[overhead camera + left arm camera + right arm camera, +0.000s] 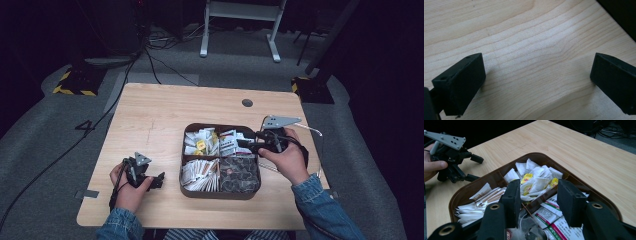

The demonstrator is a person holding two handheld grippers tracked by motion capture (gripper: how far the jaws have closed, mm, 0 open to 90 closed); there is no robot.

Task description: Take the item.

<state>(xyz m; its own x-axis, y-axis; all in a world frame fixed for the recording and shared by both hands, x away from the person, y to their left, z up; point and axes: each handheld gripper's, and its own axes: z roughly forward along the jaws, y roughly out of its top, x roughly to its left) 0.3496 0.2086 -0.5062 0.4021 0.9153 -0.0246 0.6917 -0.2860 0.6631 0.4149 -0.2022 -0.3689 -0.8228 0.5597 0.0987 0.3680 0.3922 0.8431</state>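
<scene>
Left tongs (159, 180) rest low over bare wood at the near left of the counter (160, 115), held in the person's left hand (131, 192); in the left gripper view the two black jaws stand spread wide with nothing between them, just above the wood grain. Right tongs (243, 145) are held in the right hand (287, 160) over the right side of the brown tray (220, 194), pointing left; in the right gripper view the jaws are parted above the inner divider, gripping nothing. A grey three-cornered plate (280, 121) tops this gripper.

Tray position: centre-right of the counter, four compartments. Far left holds white and yellow sachets (534, 178). Far right holds white packets with red and green print (554, 216). Near left holds long paper sticks (200, 175). Near right holds dark wrapped items (240, 175), kind not discernible.

Both sleeves are denim. Cables lie on the grey floor beyond the counter.
</scene>
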